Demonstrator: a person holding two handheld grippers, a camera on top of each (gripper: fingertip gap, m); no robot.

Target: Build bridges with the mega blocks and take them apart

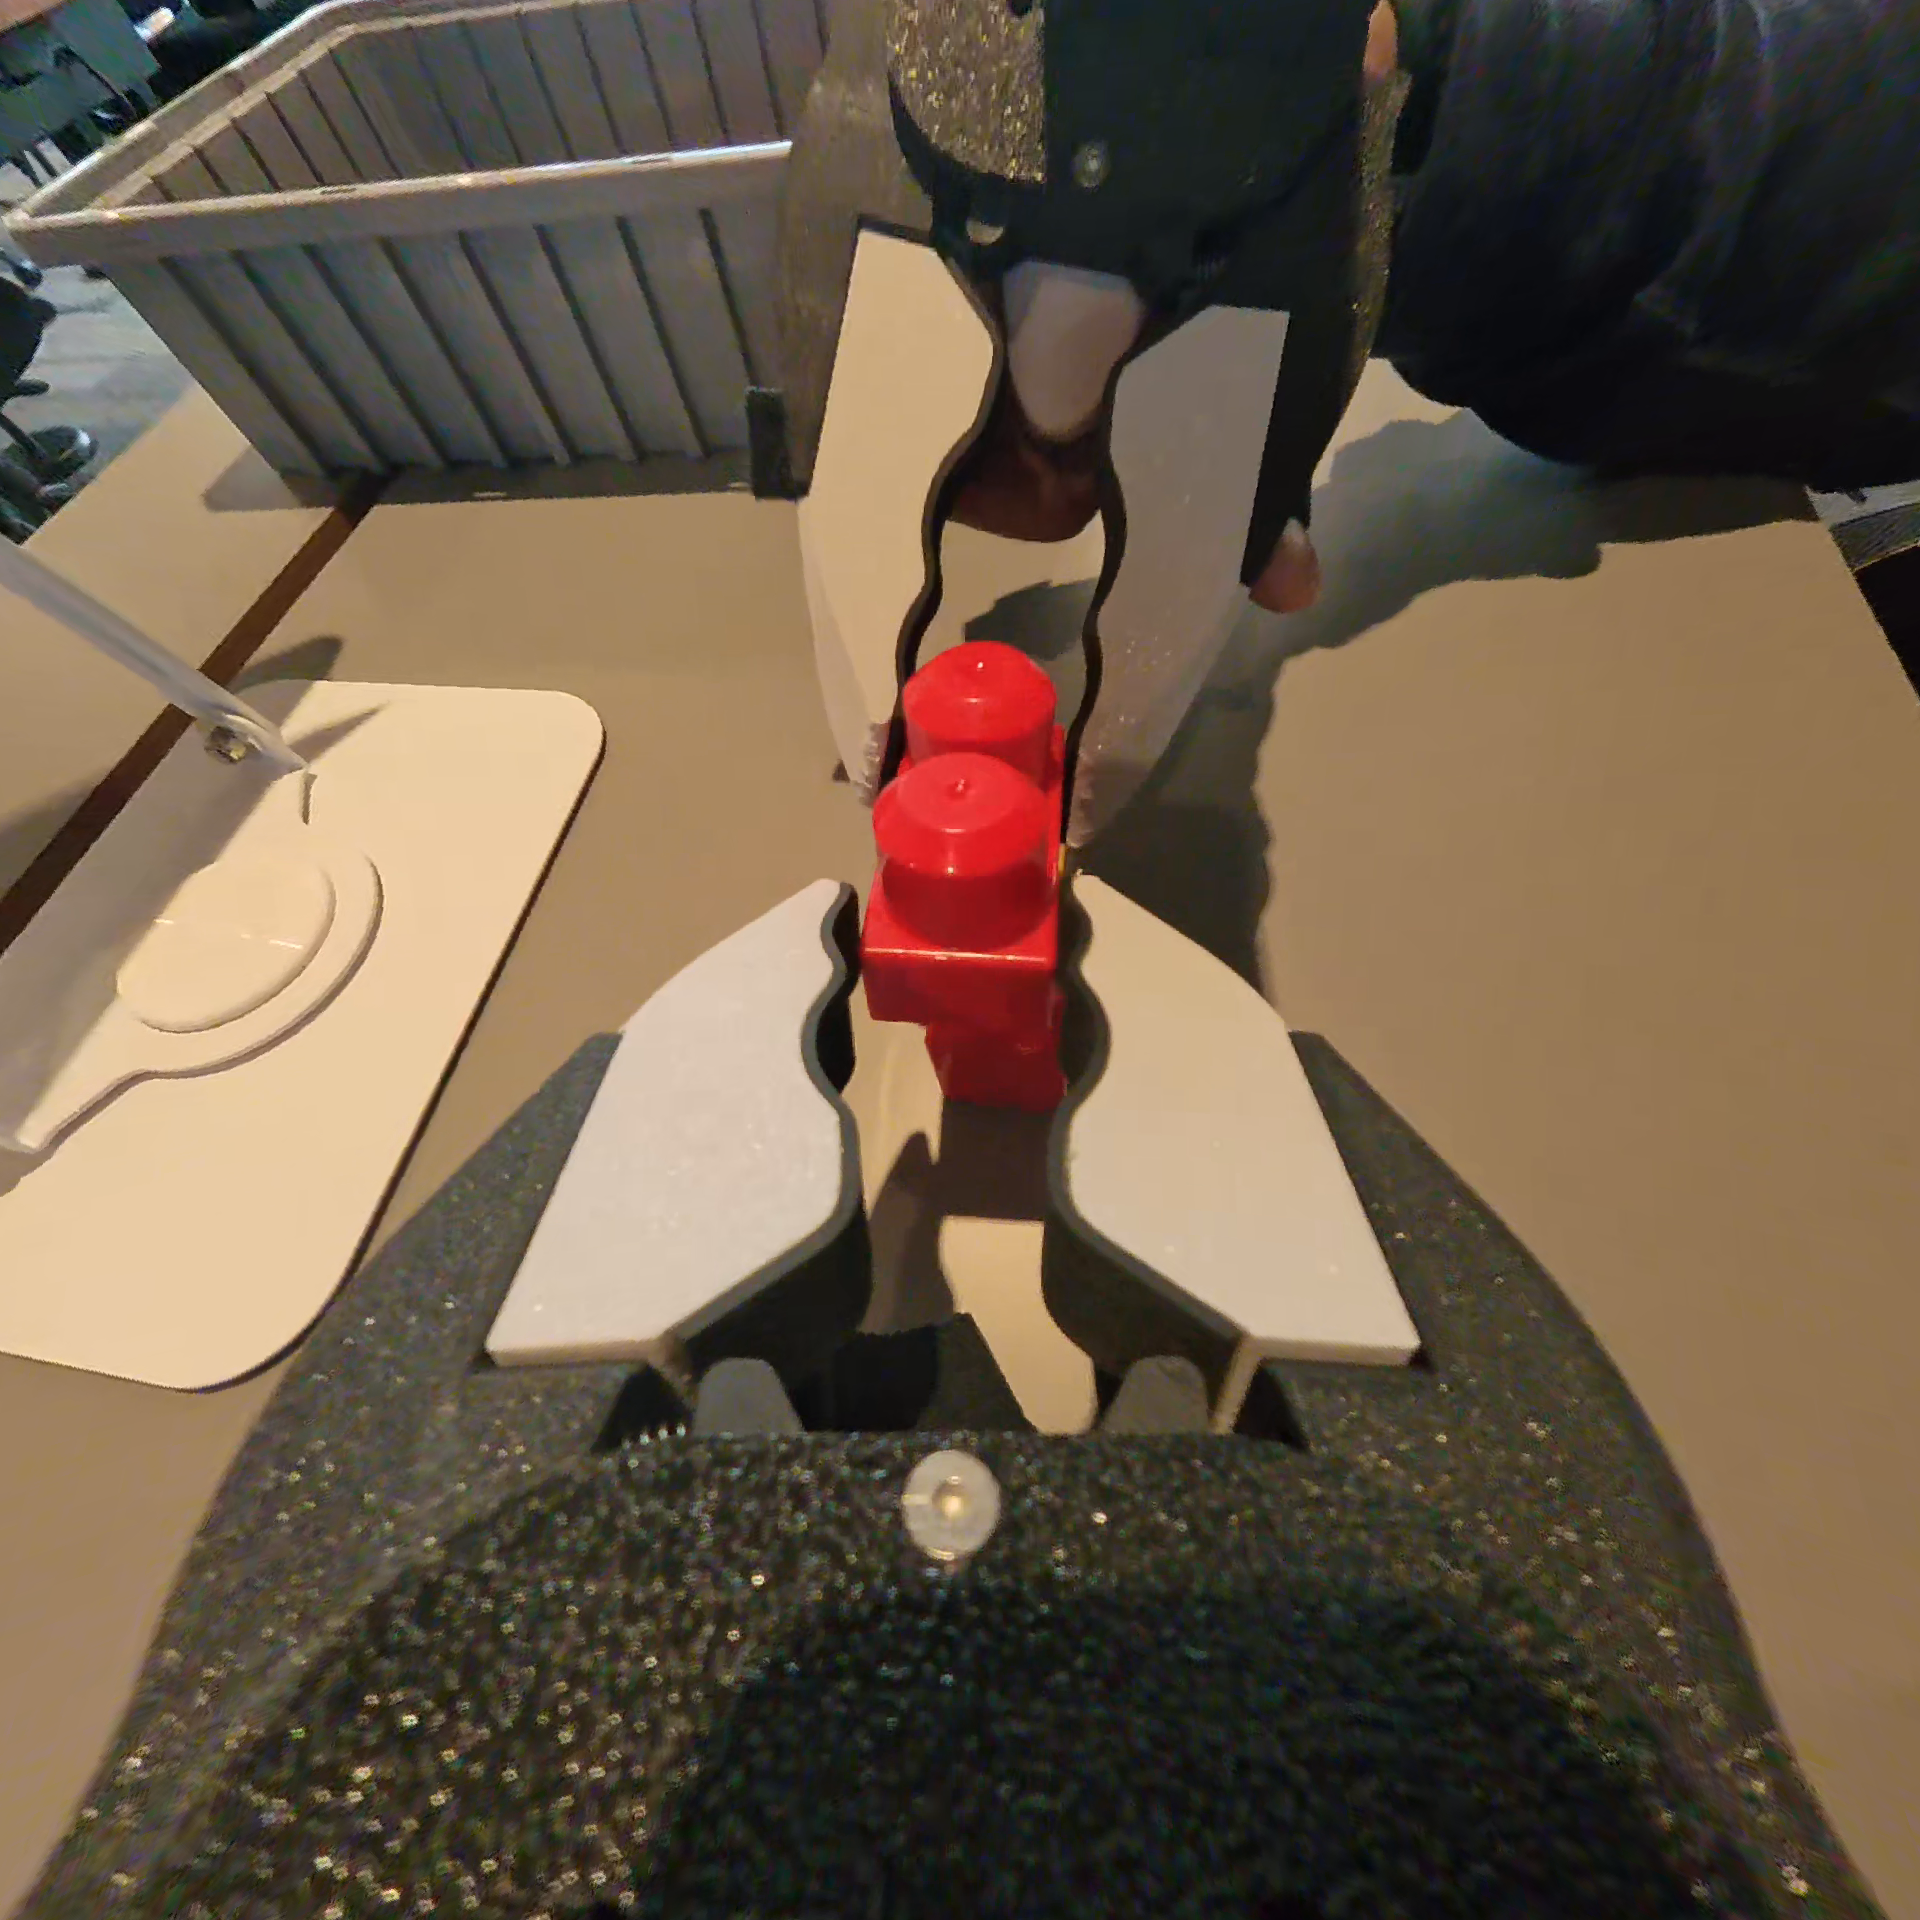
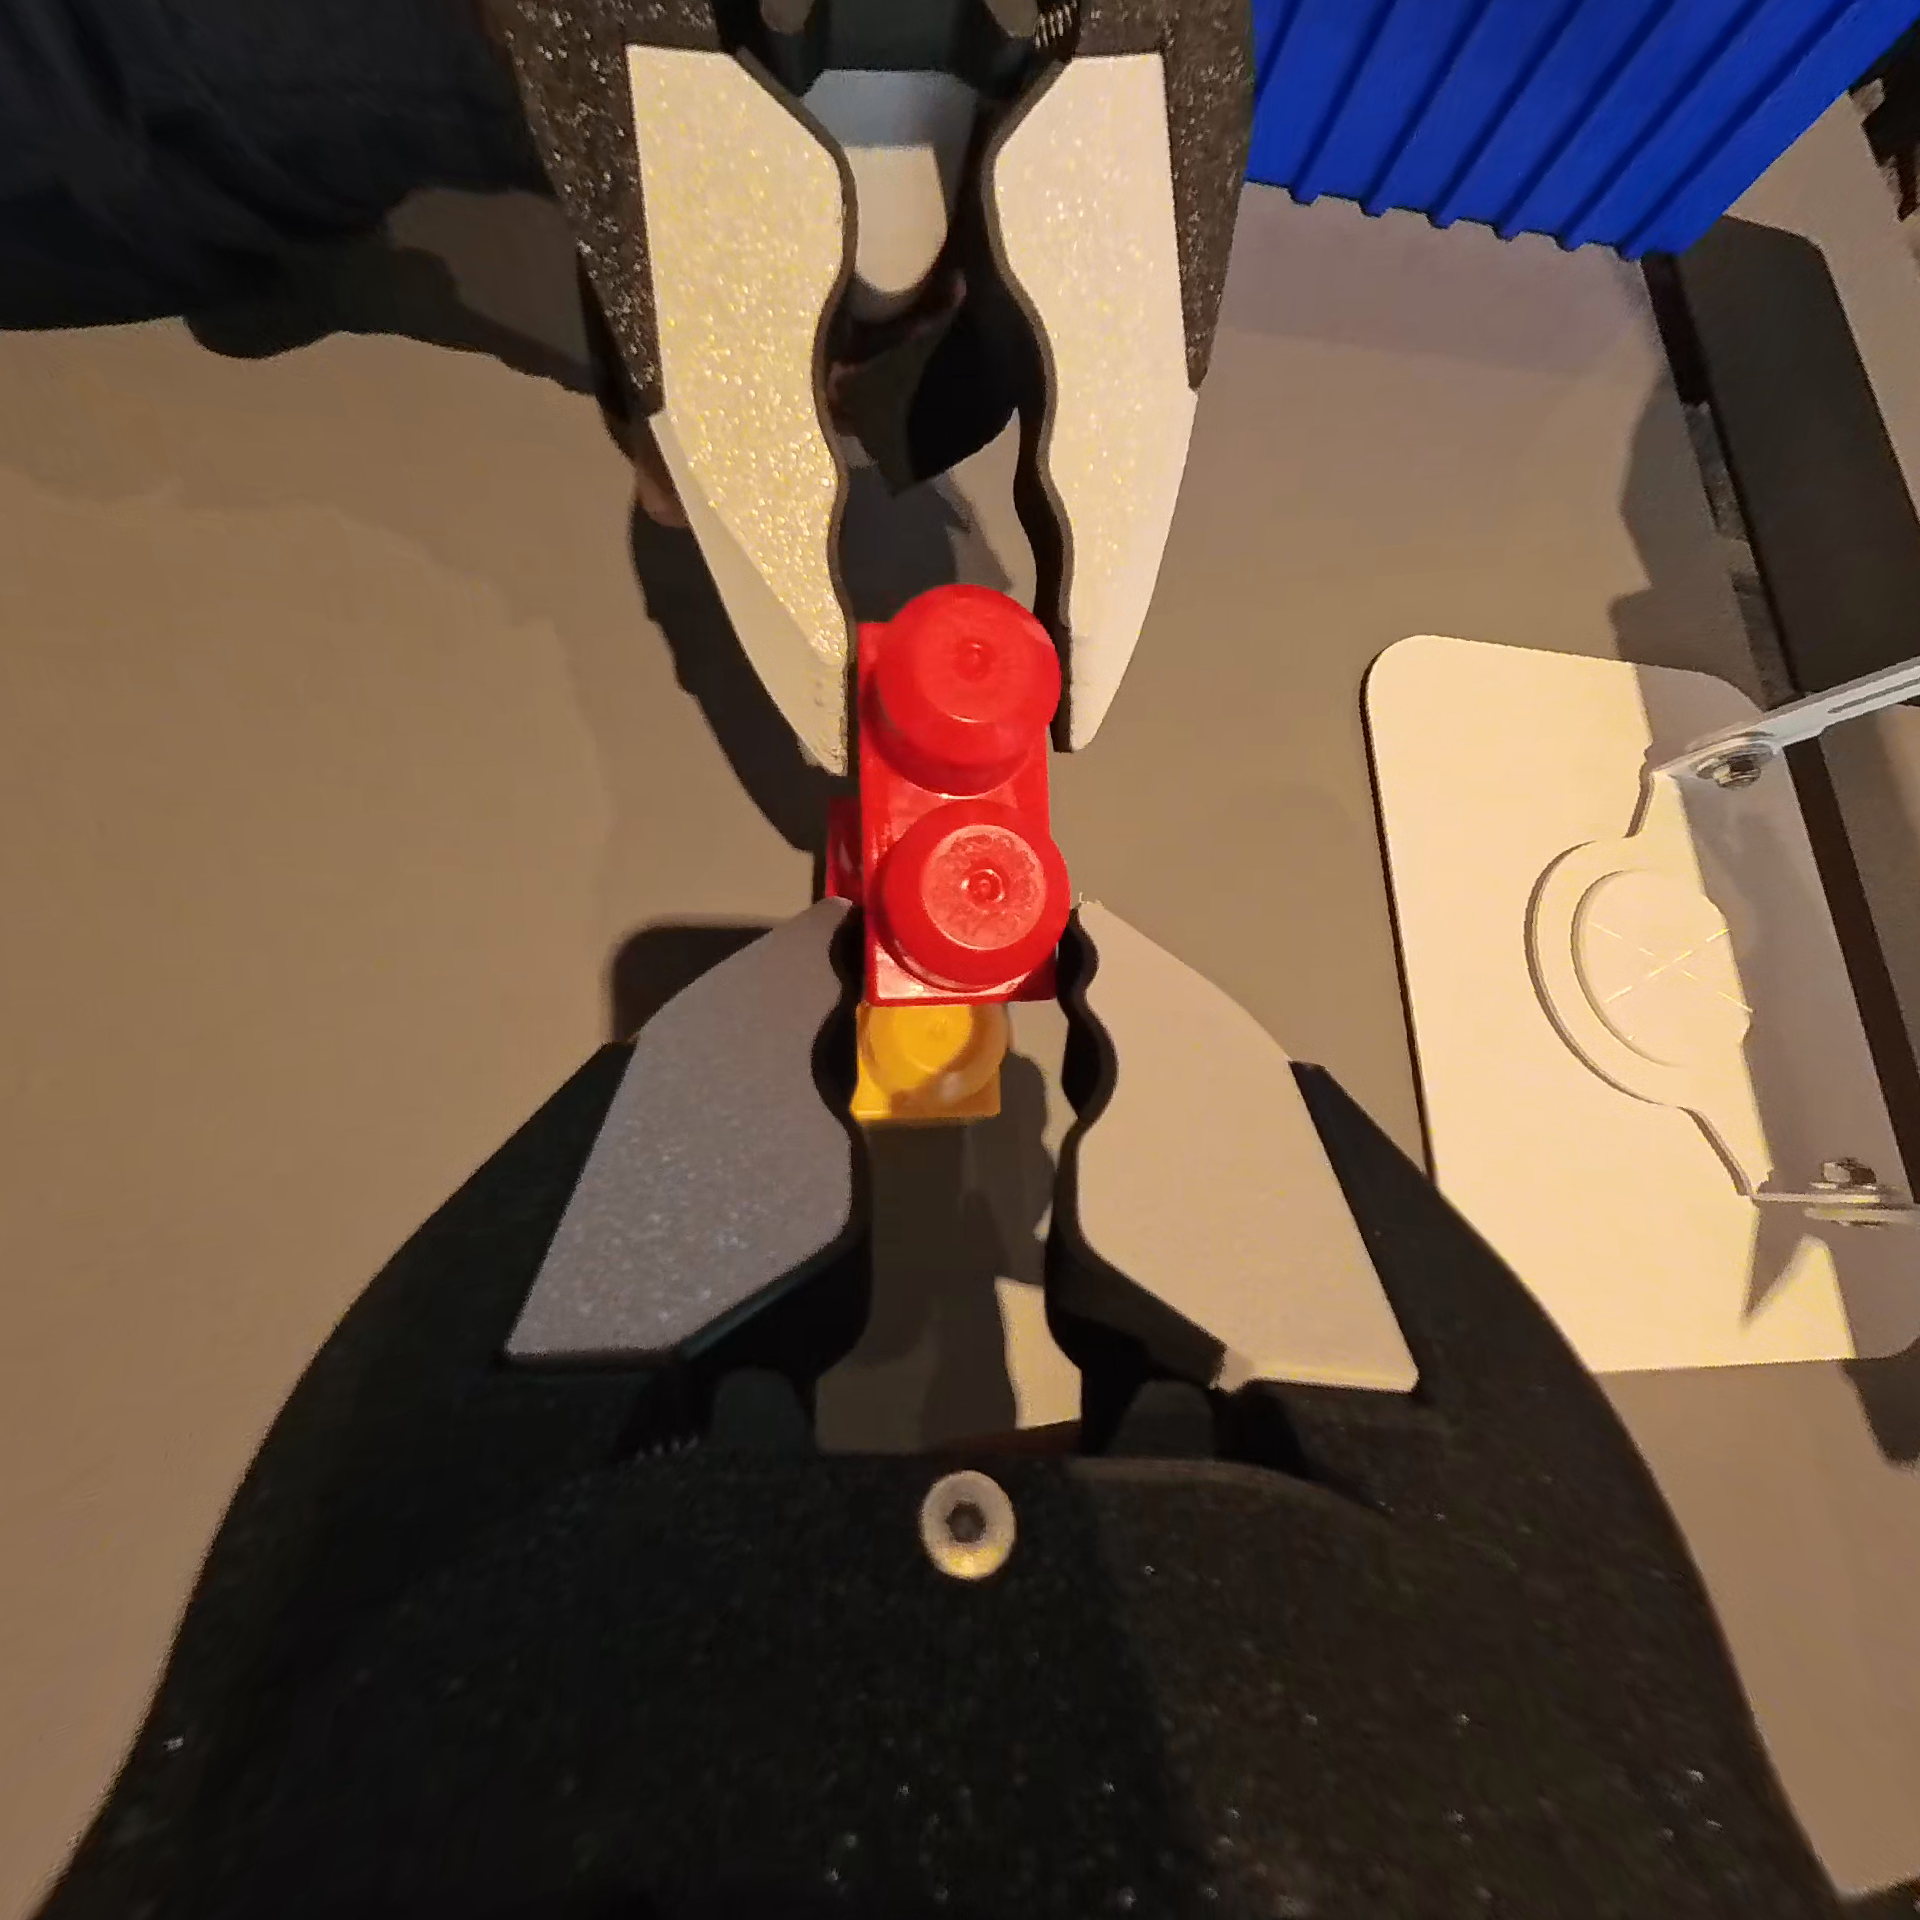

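A red two-stud mega block (image 1: 961, 940) sits on top of a small stack above the tan table; it also shows in the right wrist view (image 2: 935, 800). Under it I see a second red block (image 1: 997, 1065) in the left wrist view and a yellow block (image 2: 925, 1070) in the right wrist view. My left gripper (image 1: 966, 902) is shut on the near end of the top red block. My right gripper (image 2: 961, 914) faces it from the opposite side and is shut on the other end of the same block. Each gripper shows in the other's view: the right gripper (image 1: 982, 795) and the left gripper (image 2: 951, 740).
A grey slatted bin (image 1: 436, 343) stands at the back left of the left wrist view. A blue slatted bin (image 2: 1558, 114) stands at the top right of the right wrist view. A white board with a clear stand (image 1: 260, 935) (image 2: 1621, 997) lies beside the blocks. A dark sleeve (image 1: 1662, 229) reaches in behind. Left and right tips are no more than a few centimetres apart.
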